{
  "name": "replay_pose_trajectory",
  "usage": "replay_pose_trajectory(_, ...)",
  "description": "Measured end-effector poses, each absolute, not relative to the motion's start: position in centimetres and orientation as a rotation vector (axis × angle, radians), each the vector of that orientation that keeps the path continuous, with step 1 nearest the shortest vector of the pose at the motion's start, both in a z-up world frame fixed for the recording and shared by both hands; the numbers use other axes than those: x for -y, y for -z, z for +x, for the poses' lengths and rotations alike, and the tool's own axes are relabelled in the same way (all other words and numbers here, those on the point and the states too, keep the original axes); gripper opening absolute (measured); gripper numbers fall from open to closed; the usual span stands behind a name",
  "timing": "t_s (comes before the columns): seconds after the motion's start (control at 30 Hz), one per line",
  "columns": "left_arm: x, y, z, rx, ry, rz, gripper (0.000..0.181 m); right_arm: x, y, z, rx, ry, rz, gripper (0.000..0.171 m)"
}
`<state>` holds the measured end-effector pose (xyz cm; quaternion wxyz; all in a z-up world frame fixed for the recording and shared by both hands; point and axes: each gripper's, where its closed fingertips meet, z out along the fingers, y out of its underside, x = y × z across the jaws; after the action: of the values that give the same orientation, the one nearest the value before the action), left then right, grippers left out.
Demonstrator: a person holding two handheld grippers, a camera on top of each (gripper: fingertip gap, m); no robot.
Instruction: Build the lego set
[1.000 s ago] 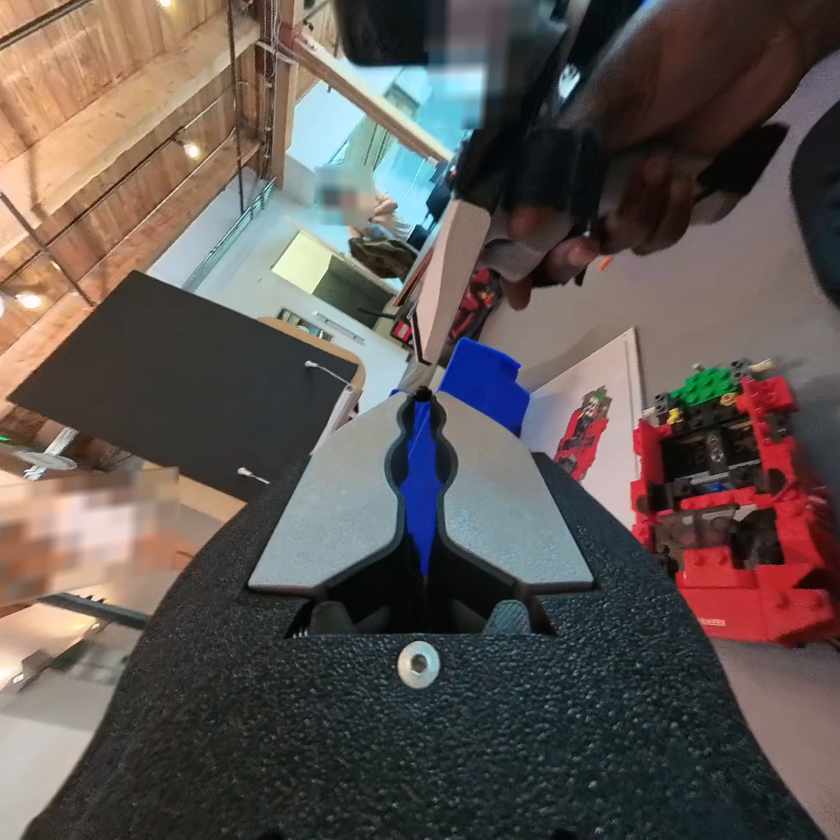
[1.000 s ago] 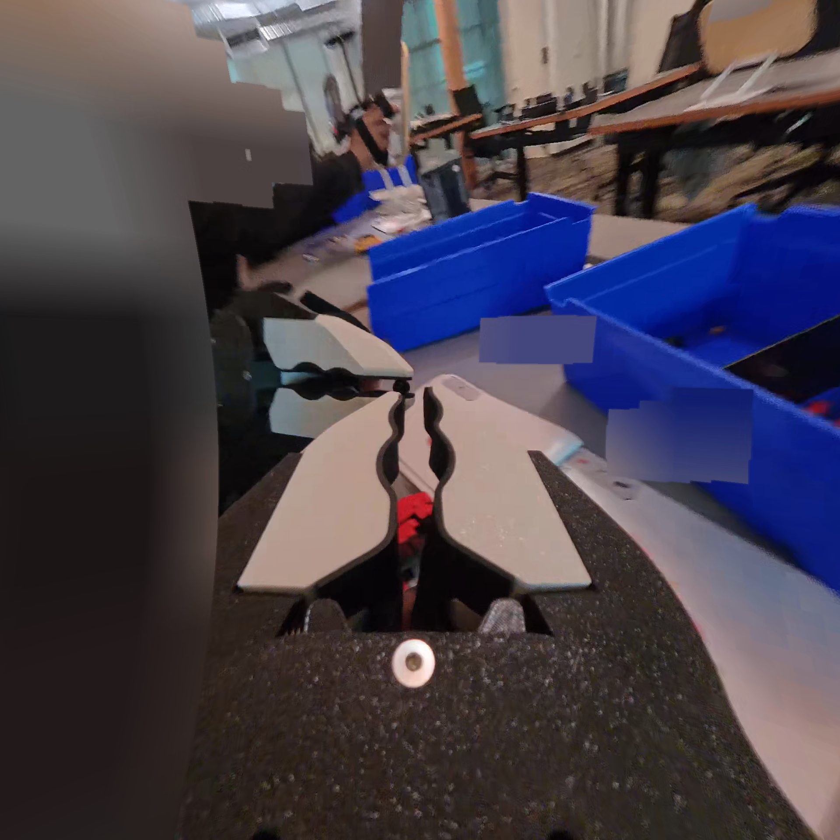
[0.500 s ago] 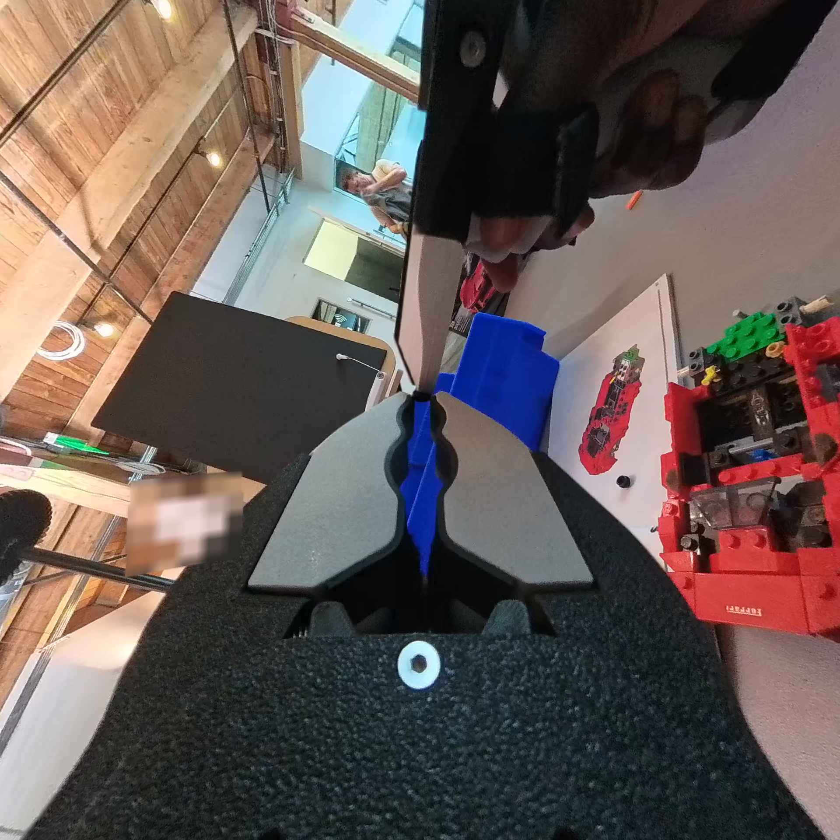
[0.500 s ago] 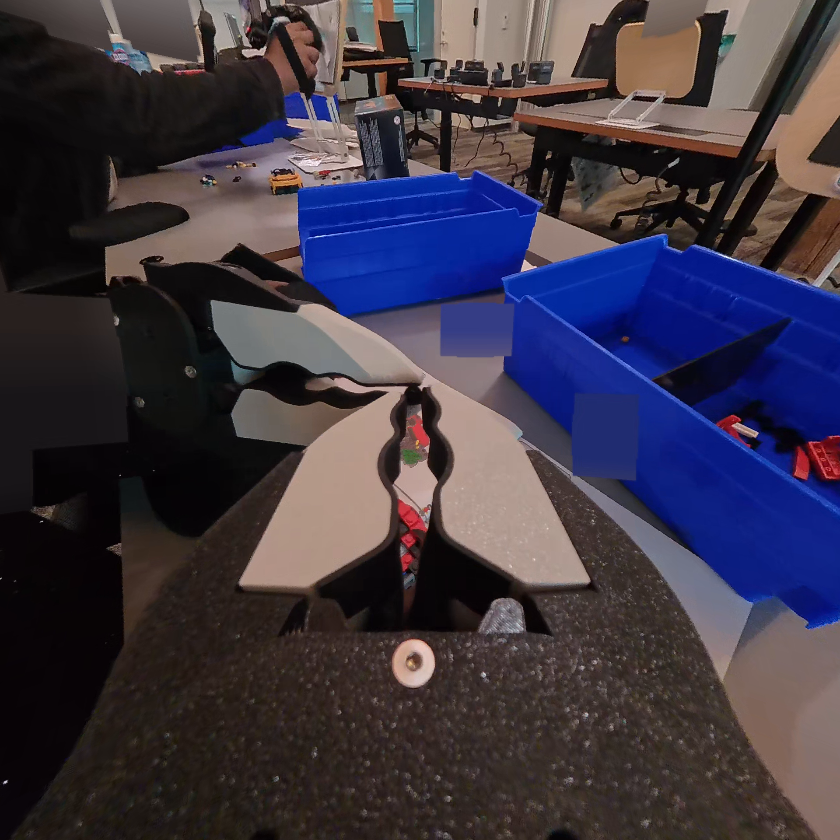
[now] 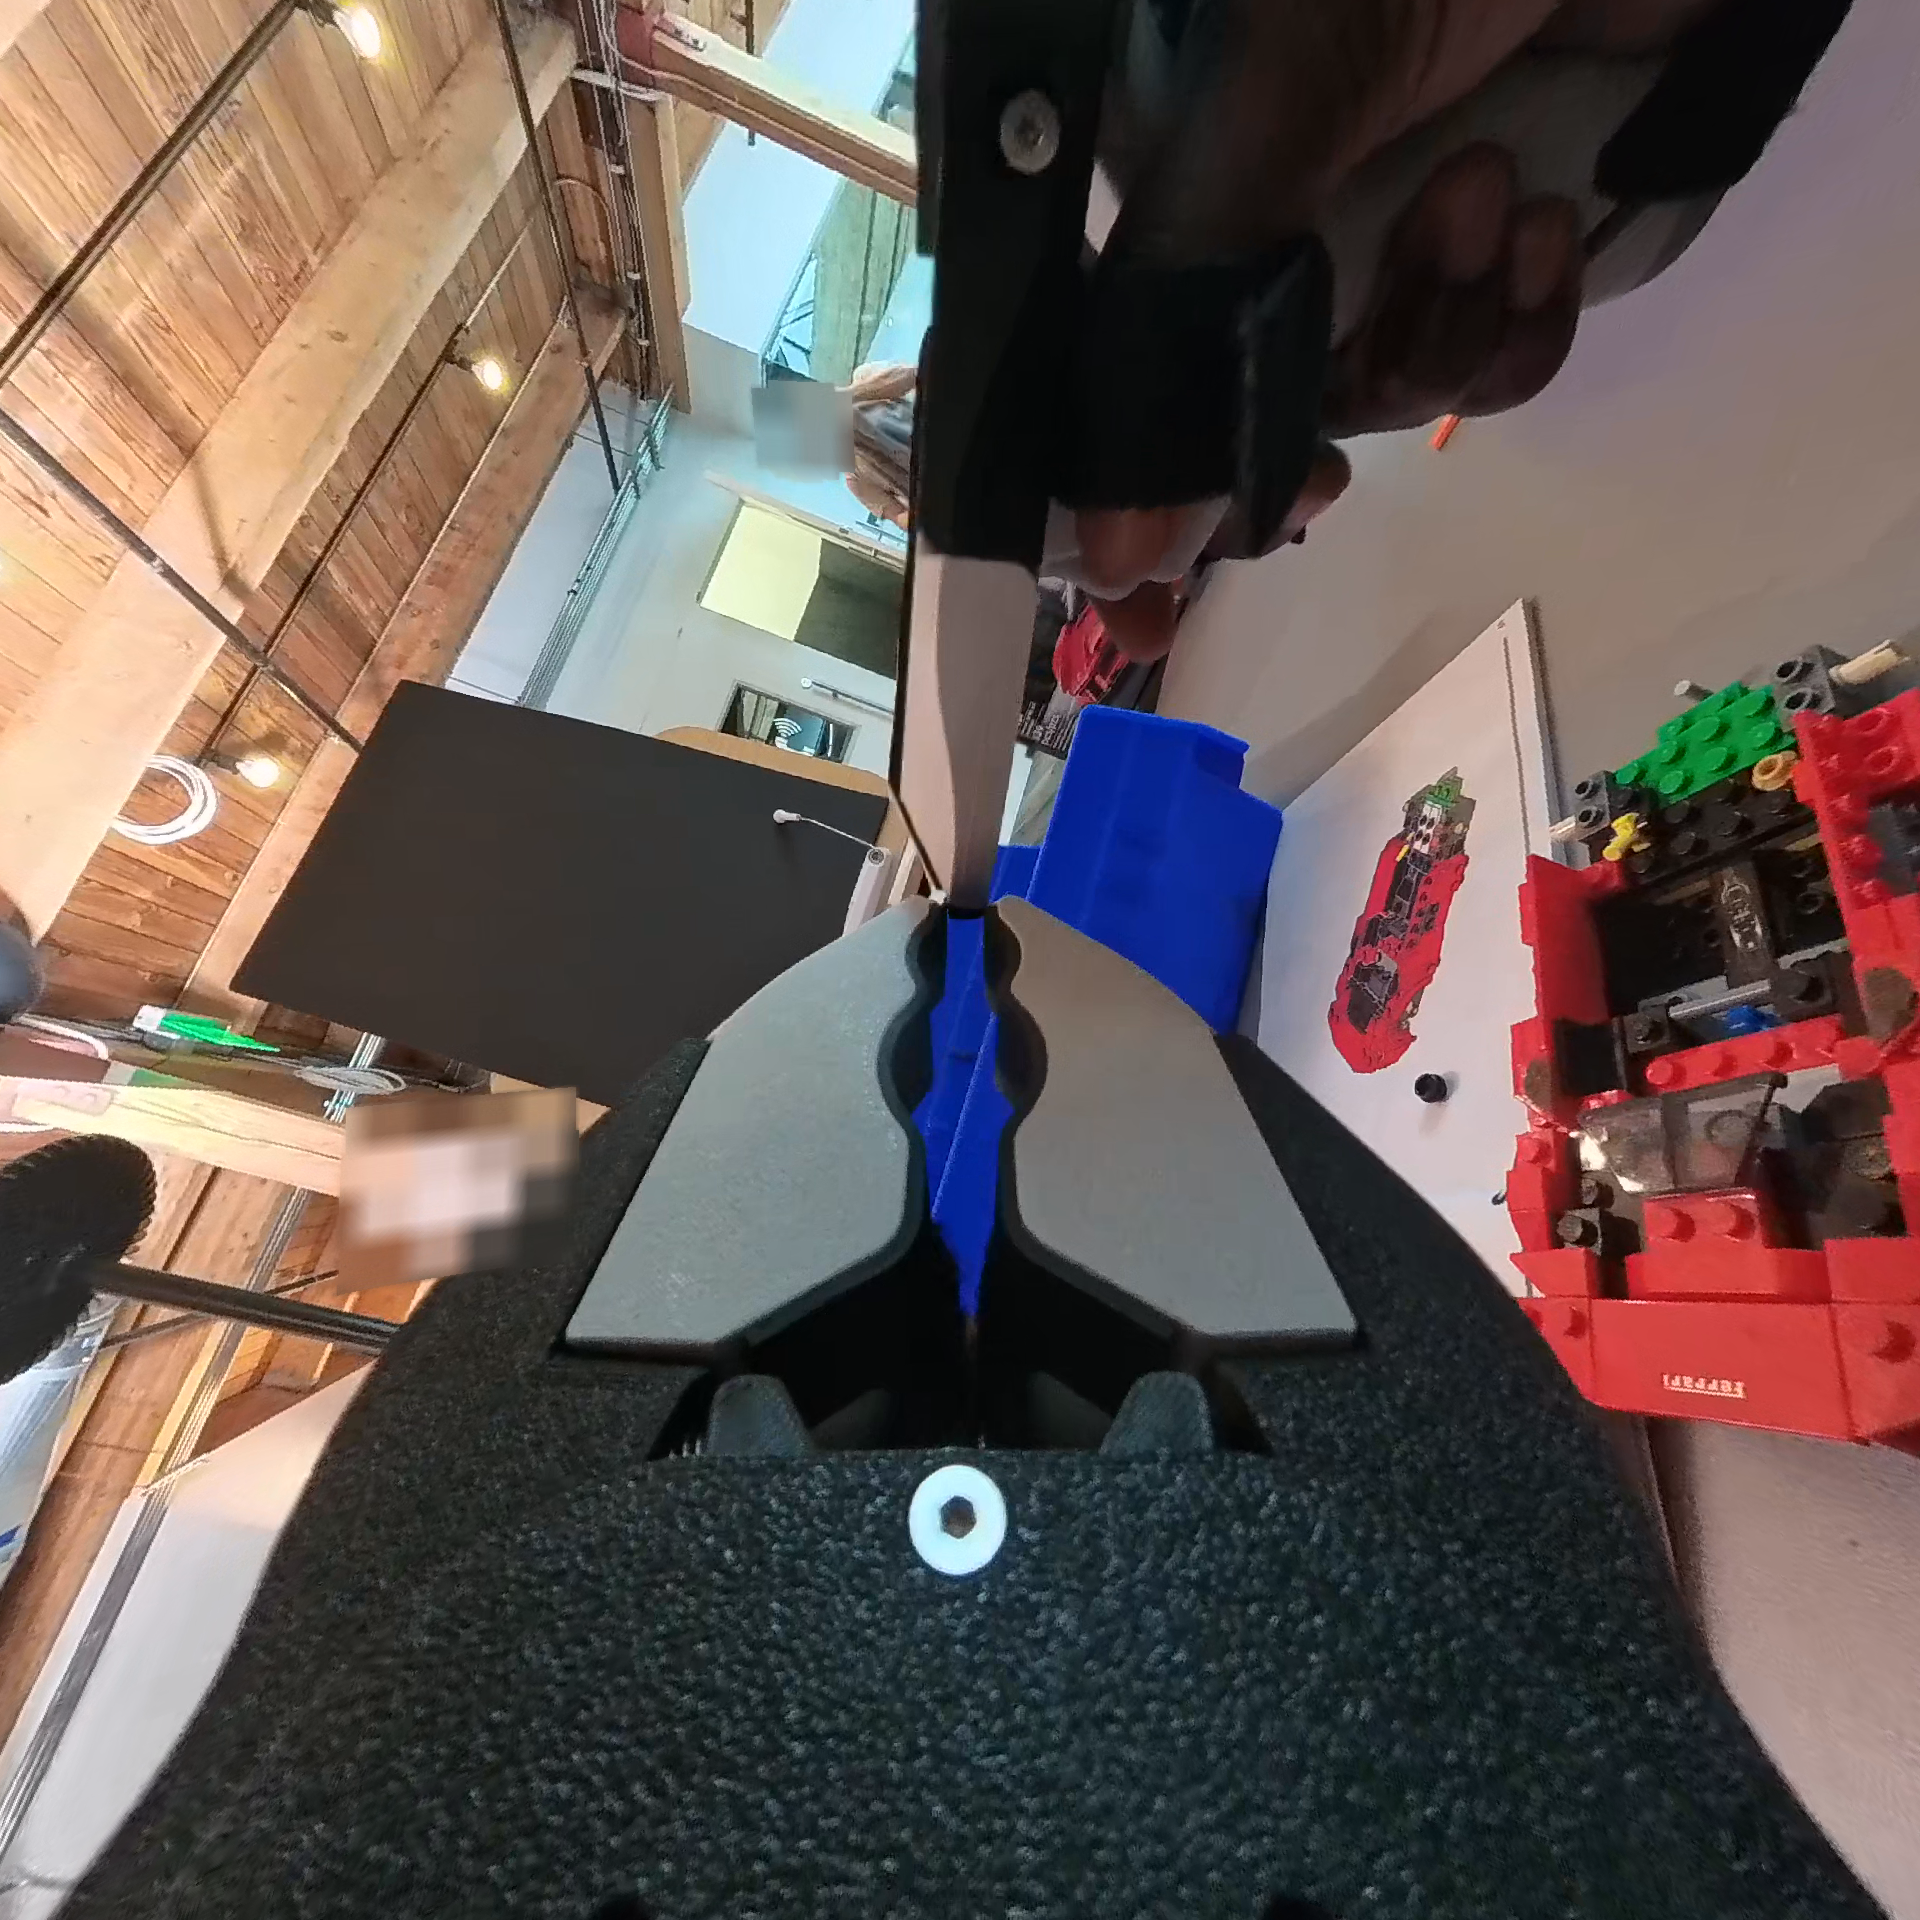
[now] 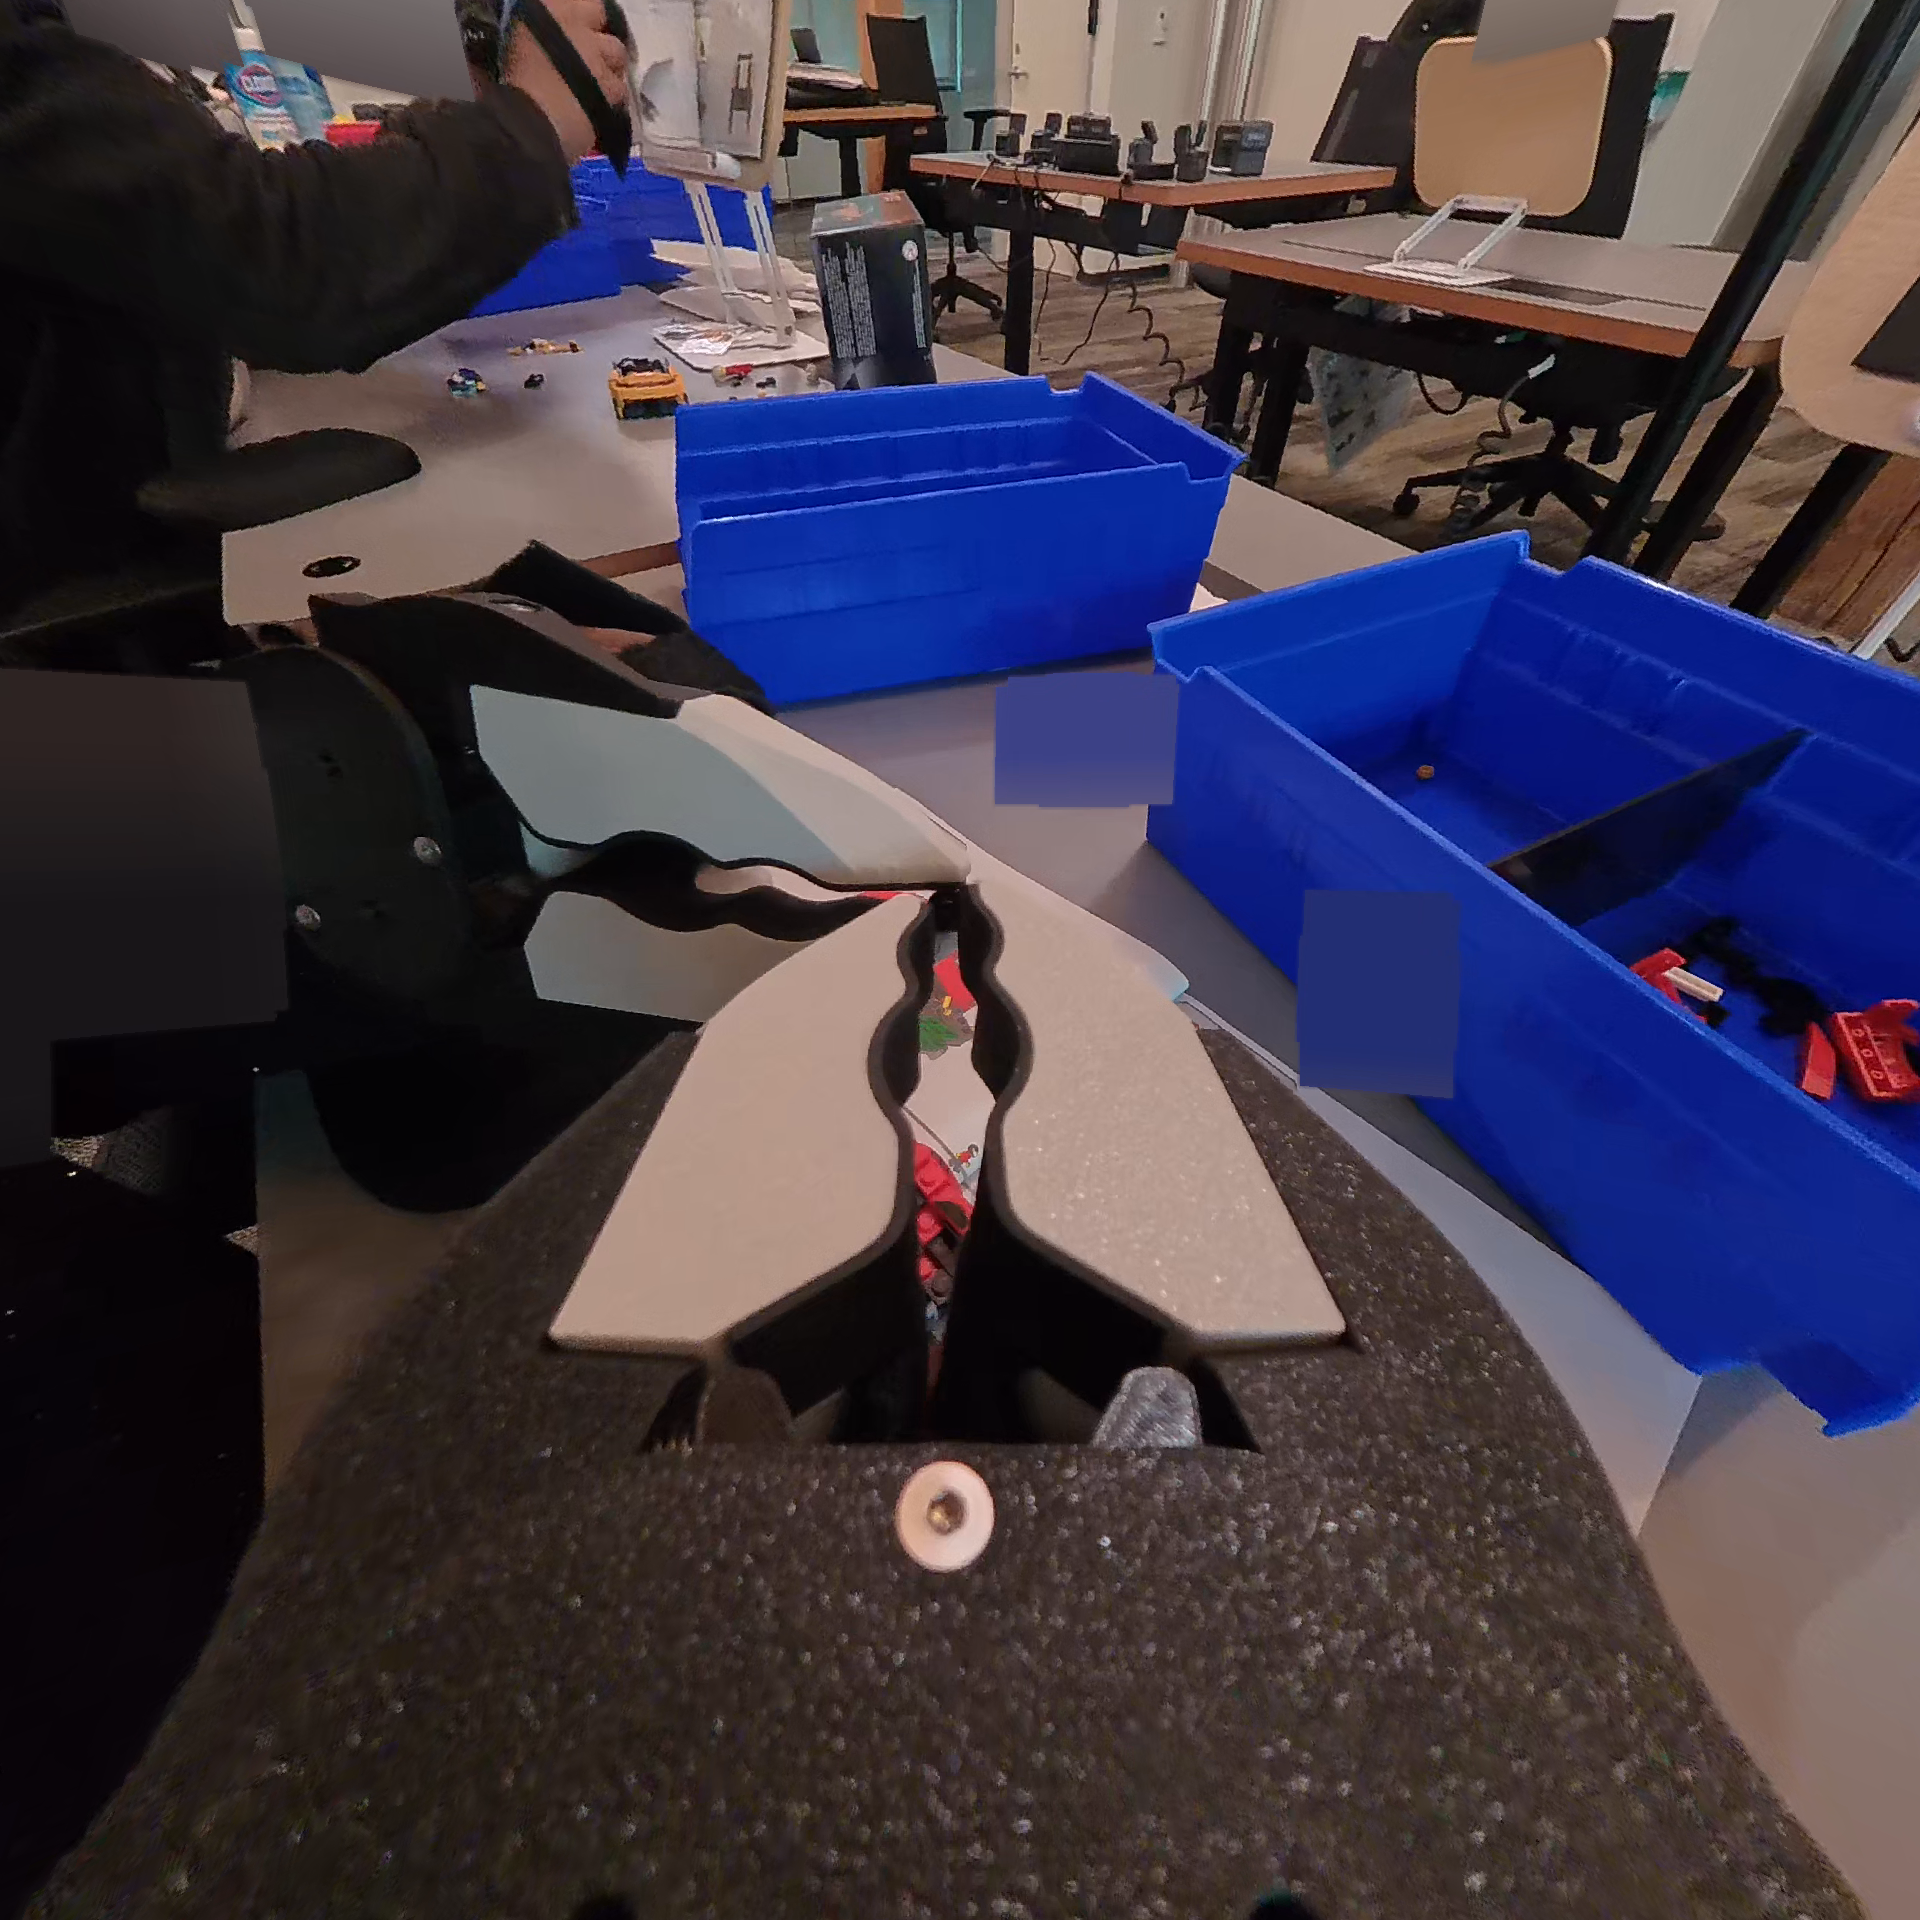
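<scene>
- Table (image 6: 1091,852), grey, carries all we work with; we see it in both wrist views.
- Blue bins come next: one bin (image 6: 1558,935) on the right with a black divider and loose red and black pieces in it, another bin (image 6: 935,540) farther back.
- Lego model (image 5: 1714,1091), red with black inside and a green patch on one end, sits on the table beside a white instruction sheet (image 5: 1434,914).
- Our left hand-held gripper (image 5: 966,914) has its fingers pressed nearly together at the tips, with a tiny dark thing there that we cannot tell apart.
- Our right hand-held gripper (image 6: 948,902) is likewise nearly closed; its tips meet the left one's tips, and we cannot tell which holds the piece.
- A small black piece (image 5: 1431,1087) lies on the sheet, near the model.
</scene>
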<state>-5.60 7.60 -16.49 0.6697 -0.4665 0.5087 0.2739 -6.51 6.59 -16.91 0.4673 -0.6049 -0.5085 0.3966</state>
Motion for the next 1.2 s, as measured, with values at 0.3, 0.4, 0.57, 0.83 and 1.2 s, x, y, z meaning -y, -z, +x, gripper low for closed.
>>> replay_pose_trajectory(0.3, -7.5, 16.4, -5.3, -1.134, -0.552, -1.045, 0.009, -6.6, 16.9, -6.2, 1.252, -1.013, -1.473, 0.003)
replay_pose_trajectory(0.4, -7.5, 16.4, -5.3, -1.125, -0.514, -1.057, 0.010, -6.8, 16.9, -5.9, 1.249, -1.012, -1.474, 0.003)
replay_pose_trajectory(0.57, -8.0, 17.7, -5.7, -1.136, -0.339, -1.191, 0.012, -7.2, 17.1, -4.5, 1.283, -1.005, -1.497, 0.003)
replay_pose_trajectory(0.83, -6.3, 21.8, -5.8, -1.192, 0.252, -1.633, 0.014, -6.6, 22.0, 0.8, 1.631, -0.930, -1.662, 0.003)
replay_pose_trajectory(1.2, -2.9, 22.6, -7.9, -0.925, 0.357, -1.904, 0.010, -5.4, 27.7, 2.3, 2.084, -0.832, -1.591, 0.003)
